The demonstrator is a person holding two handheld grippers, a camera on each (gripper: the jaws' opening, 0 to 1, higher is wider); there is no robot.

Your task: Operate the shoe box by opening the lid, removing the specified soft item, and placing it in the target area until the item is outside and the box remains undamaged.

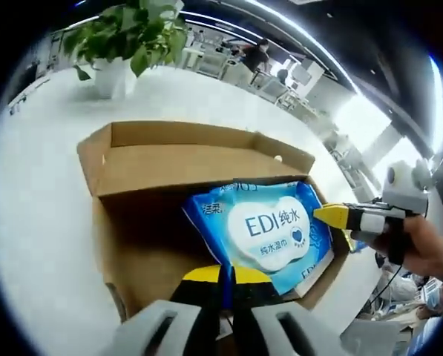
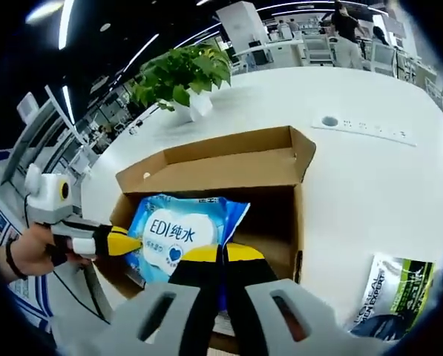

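one wipes pack, tilted, both claws pinching

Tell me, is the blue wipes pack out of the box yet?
Not yet. The cardboard box is already open, its lid folded back. Both grippers, the left gripper and the right gripper, are shut on edges of the blue wipes pack, which sits partly raised inside the box. Lifting it out and setting it on the white table is left.

A potted plant and a green-black packet sit on the white table.
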